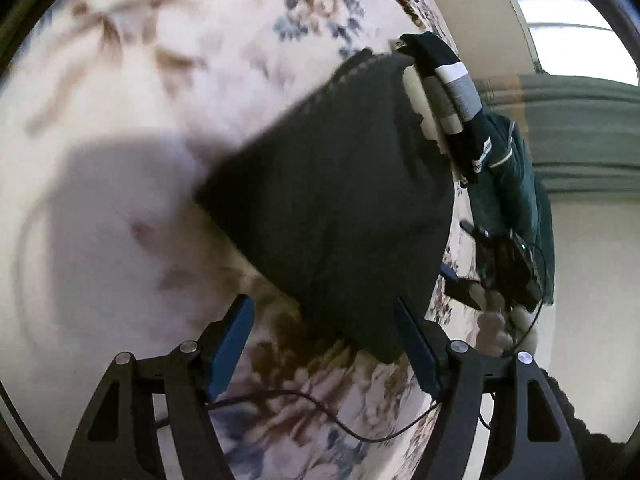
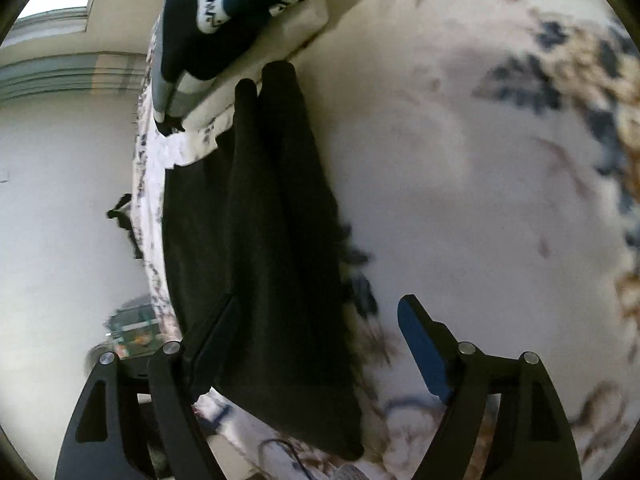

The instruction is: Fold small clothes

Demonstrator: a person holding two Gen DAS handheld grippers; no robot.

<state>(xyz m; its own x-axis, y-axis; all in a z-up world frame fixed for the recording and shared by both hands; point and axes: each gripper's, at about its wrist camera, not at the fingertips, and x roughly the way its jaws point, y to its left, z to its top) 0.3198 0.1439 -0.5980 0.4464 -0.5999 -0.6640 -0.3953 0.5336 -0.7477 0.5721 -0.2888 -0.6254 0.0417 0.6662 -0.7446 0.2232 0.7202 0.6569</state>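
- Both pairs of jaws were seen spread wide, with nothing pinched in either.
- On the left gripper, the blue pads were held apart; a corner of the dark folded garment lay between them, seemingly unpressed by either, though contact with the right-hand pad could not be ruled out.
- On the right gripper, the left-hand finger was seen at or just over the near edge of the same dark garment, while the other blue pad stood well clear over bare cloth; whether that finger touched the fabric could not be told.
- Both grippers were angled down toward the surface, each from its own side of the garment.
- In the left wrist view, the fingers of a hand were seen gripping a black device at the surface's right-hand edge, with thin cables trailing from it.
- The dark garment was laid flat and folded on a pale floral cloth, patterned in brown and blue, close to one edge of the covered surface.
- A stack of folded clothes, in black, grey, white and teal, was set at the far end of the garment, touching it, near that same edge.
- A thin black cable was draped across the cloth just in front of the left gripper.
- Beyond the edge, a pale floor, a green-grey curtain and a bright window were visible.
- Much of the cloth was blurred in both views.
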